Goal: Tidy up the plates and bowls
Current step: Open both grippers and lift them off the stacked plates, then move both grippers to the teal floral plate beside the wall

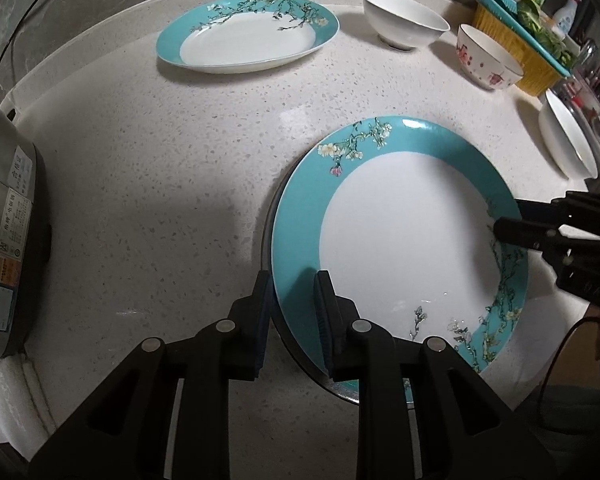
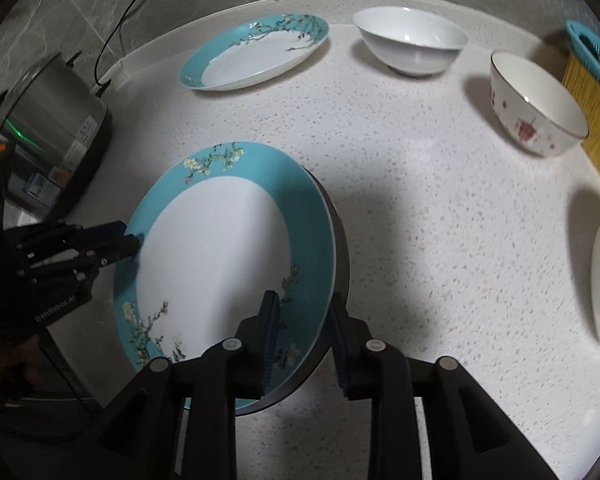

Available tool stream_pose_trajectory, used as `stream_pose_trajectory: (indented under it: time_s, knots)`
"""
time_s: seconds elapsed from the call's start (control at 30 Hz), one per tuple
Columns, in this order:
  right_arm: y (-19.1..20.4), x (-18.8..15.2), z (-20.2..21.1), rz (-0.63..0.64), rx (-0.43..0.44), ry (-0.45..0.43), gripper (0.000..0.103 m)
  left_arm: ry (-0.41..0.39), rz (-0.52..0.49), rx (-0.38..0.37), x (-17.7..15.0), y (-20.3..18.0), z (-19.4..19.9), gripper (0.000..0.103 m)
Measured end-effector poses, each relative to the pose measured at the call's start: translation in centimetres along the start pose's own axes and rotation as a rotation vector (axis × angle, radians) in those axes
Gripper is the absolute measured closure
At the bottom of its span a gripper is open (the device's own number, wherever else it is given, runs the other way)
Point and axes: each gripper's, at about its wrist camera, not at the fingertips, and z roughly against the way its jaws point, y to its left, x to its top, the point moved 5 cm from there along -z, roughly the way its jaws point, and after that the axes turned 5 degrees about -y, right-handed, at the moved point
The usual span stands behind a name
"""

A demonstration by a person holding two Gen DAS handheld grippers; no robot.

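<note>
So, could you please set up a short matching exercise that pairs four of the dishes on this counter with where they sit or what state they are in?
Things:
1. large teal-rimmed plate
2. oval teal plate
3. plain white bowl
4. red-flowered bowl

Places or states:
A. next to the yellow basket
B. flat on the counter near the back wall, apart from both hand-held grippers
C. between the oval plate and the flowered bowl
D. gripped at its rim by the left hand-held gripper and right hand-held gripper

Pairs: 1-D, 2-B, 3-C, 4-A
</note>
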Motion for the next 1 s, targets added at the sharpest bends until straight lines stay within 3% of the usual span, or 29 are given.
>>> stream_pose_trajectory:
  time_s: [0.03, 0.1, 0.17, 0.27, 0.3, 0.37, 0.4, 0.5, 0.6, 0.73, 0.83, 1.0]
  knots:
    - [0.3, 0.0, 0.0, 0.018, -0.021, -0.007, 0.072, 0.0, 0.005, -0.002, 0.0, 0.2, 0.0, 0.074]
    - [0.5, -0.1, -0.1, 0.036, -0.054, -0.022, 0.067, -0.006, 0.017, -0.016, 0.0, 0.7, 0.1, 0.047]
    - [0.4, -0.2, -0.2, 0.032, -0.083, -0.026, 0.057, -0.016, 0.02, -0.023, 0.2, 1.0, 0.2, 0.044]
    - [0.0, -0.3, 0.0, 0.0, -0.112, -0.03, 0.057, -0.047, 0.037, -0.052, 1.0, 2.1, 0.8, 0.044]
    - [-0.3, -0.4, 0.2, -0.022, -0.118, -0.036, 0.056, -0.062, 0.048, -0.066, 1.3, 2.5, 1.1, 0.038]
    - [-1.2, -0.2, 1.1, -0.1, -0.11, -0.066, 0.039, -0.107, 0.068, -0.081, 2.2, 3.7, 1.7, 0.024]
    - [-1.7, -0.2, 1.6, -0.146, -0.094, -0.087, 0.035, -0.123, 0.076, -0.089, 2.5, 4.1, 2.0, 0.019]
    - [-4.0, 0.6, 4.2, -0.336, -0.015, -0.174, 0.03, -0.157, 0.133, -0.173, 4.6, 6.5, 2.4, 0.003]
    - [-5.7, 2.0, 6.6, -0.521, 0.122, -0.267, 0.023, -0.172, 0.247, -0.237, 7.4, 9.5, 2.3, 0.0]
    - [-6.1, 5.8, 8.4, -0.654, 0.303, -0.348, 0.005, -0.208, 0.339, -0.234, 12.0, 12.8, 1.9, 0.0]
    - [-5.4, 10.1, 7.4, -0.655, 0.406, -0.353, 0.001, -0.229, 0.347, -0.192, 15.4, 14.1, 1.3, 0.0]
    - [-4.7, 15.5, 2.4, -0.595, 0.442, -0.278, 0.0, -0.192, 0.346, -0.125, 19.2, 15.4, -1.2, 0.0]
